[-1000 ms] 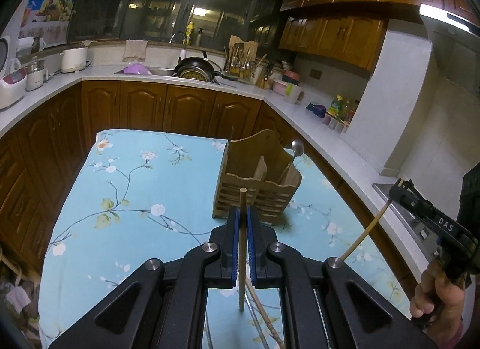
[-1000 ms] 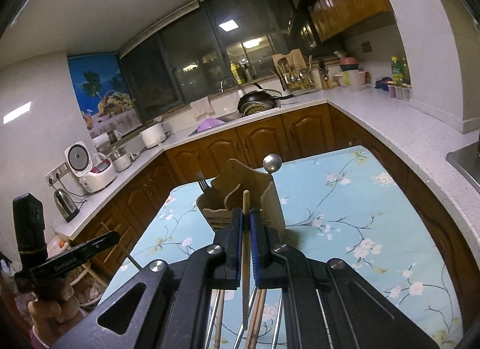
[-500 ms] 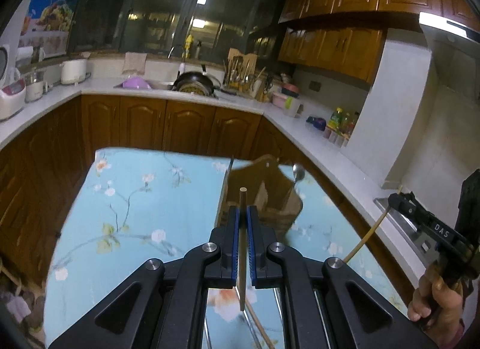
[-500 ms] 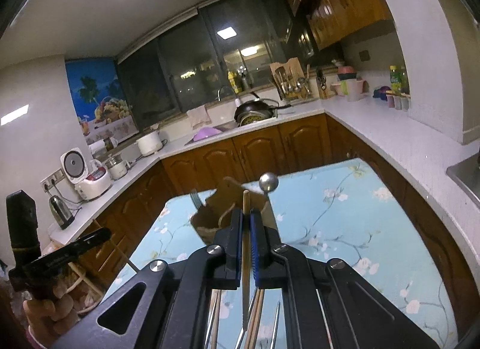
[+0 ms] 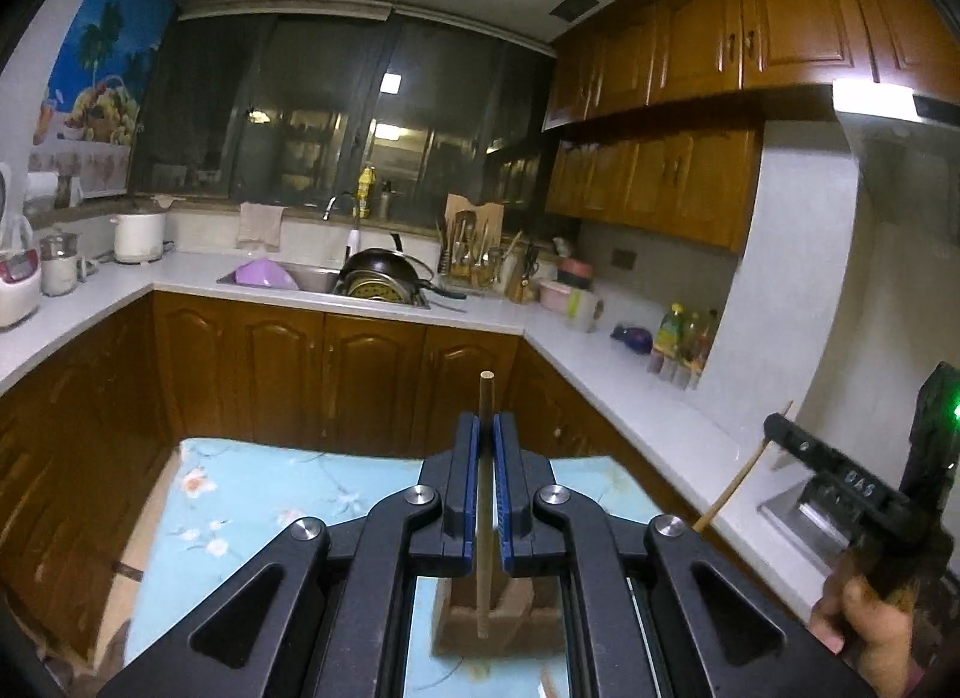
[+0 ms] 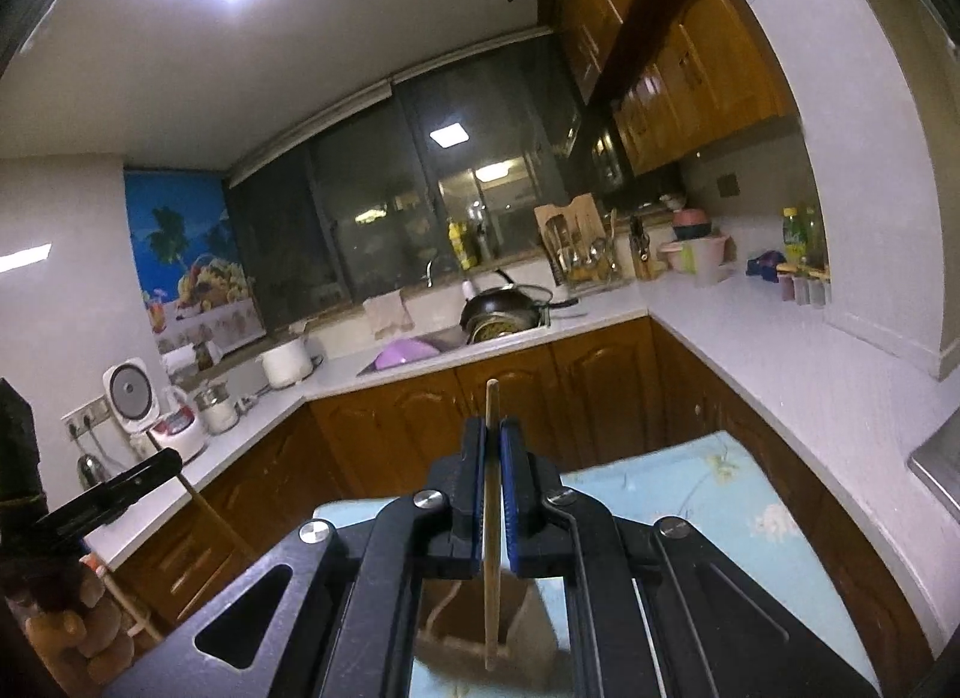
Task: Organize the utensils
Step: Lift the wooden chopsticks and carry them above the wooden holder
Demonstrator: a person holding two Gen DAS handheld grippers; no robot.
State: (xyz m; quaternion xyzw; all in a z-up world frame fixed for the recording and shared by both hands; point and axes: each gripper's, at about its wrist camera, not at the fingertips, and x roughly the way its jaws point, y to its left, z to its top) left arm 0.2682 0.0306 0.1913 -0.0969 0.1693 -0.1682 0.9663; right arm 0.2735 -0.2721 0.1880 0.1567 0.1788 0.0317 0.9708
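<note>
1. While each chopstick is pinched upright, we hold one in our left gripper [image 5: 486,494] and one in our right gripper [image 6: 493,494].
2. Below, at six o'clock, the wooden holder [image 5: 498,626] awaits; neither chopstick [image 5: 485,458] is in yet.

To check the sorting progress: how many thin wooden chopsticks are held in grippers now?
2. One thin wooden chopstick is clamped in the left gripper; another is clamped in the right gripper. Others may lie hidden below.
</note>
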